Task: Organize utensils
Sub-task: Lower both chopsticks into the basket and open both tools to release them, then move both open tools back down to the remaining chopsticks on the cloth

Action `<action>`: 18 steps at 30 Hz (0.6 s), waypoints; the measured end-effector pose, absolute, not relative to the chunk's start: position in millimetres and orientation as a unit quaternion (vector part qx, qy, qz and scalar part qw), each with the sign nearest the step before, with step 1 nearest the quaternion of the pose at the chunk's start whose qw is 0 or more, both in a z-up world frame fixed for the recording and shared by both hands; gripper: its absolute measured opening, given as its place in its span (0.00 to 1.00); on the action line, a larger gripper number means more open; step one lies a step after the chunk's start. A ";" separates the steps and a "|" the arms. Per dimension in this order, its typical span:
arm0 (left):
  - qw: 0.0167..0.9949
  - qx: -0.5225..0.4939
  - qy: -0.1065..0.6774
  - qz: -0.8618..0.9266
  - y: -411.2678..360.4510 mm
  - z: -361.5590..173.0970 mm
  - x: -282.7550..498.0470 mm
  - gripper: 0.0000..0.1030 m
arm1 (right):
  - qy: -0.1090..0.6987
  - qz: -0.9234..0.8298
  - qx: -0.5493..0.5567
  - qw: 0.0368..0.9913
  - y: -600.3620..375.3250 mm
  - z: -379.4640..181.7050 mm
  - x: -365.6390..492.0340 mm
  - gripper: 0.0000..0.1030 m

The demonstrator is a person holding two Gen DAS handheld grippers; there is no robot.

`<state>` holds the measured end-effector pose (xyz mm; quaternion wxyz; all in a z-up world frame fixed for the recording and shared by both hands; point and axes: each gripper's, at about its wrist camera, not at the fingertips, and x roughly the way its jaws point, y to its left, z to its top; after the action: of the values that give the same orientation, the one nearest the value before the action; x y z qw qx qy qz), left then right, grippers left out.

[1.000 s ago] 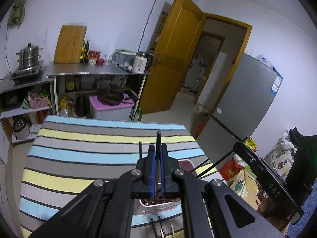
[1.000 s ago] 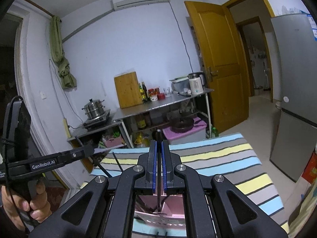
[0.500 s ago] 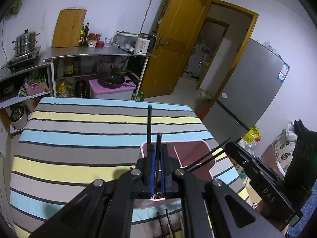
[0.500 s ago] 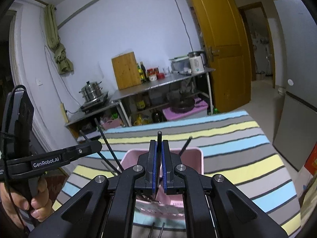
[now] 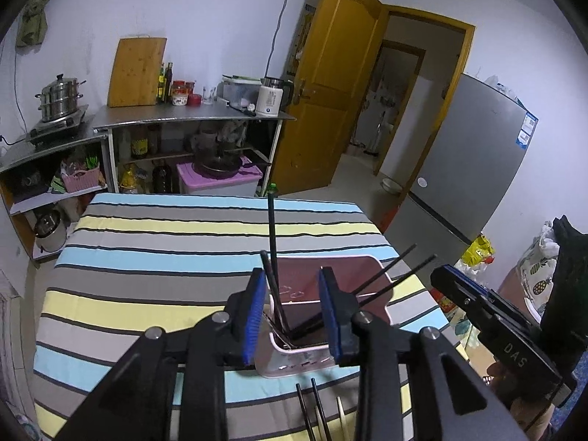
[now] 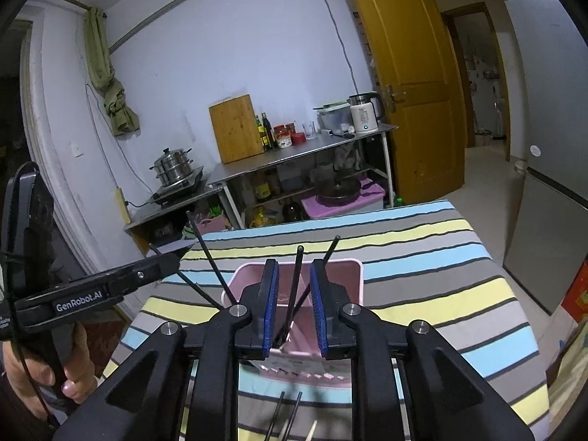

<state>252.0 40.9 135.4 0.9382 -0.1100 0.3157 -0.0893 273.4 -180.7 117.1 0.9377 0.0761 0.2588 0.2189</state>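
Both grippers sit lower than a second ago, and their blue pads, which were pinched together on a black chopstick each, now stand apart. On the left gripper (image 5: pixel 292 310) the jaws are opening; a black chopstick (image 5: pixel 272 250) stands between them, tilted against the left pad, its lower end down inside the pink holder (image 5: pixel 364 261). On the right gripper (image 6: pixel 293 303) the jaws are opening too, and another black chopstick (image 6: pixel 296 279) rises in the gap without either pad pressing it, its foot in the same pink holder (image 6: pixel 330 264). More black chopsticks lean out of the holder to the sides, two pointing right in the left view (image 5: pixel 395 273) and two slanting left in the right view (image 6: pixel 207 257). The holder stands on the striped tablecloth (image 5: pixel 165 257) near the front edge of the table. A few loose chopsticks (image 5: pixel 319 411), dark and pale, lie on the cloth in front of the holder, below the grippers. A hand (image 6: pixel 47 367) grips the handle of the left tool at the edge of the right view. Behind the table a steel counter (image 5: pixel 183 117) carries a wooden cutting board (image 5: pixel 137 71), bottles and a white kettle (image 5: pixel 270 99)
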 end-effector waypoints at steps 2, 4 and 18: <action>0.941 -0.106 0.309 -0.089 41.7 139.7 246.4 0.34 | 0.258 0.217 0.076 0.938 -184.5 119.0 267.6 0.18; 0.943 -0.103 0.303 -0.090 41.3 143.6 238.6 0.34 | 0.256 0.216 0.076 0.939 -188.9 120.0 259.3 0.18; 0.951 -0.096 0.280 -0.090 34.5 143.1 178.9 0.36 | 0.253 0.215 0.068 0.941 -206.3 120.4 204.3 0.18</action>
<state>178.9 34.5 143.1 0.9511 -0.0955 0.2797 -0.0900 204.3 -206.3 120.4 0.9409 0.0679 0.2528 0.2148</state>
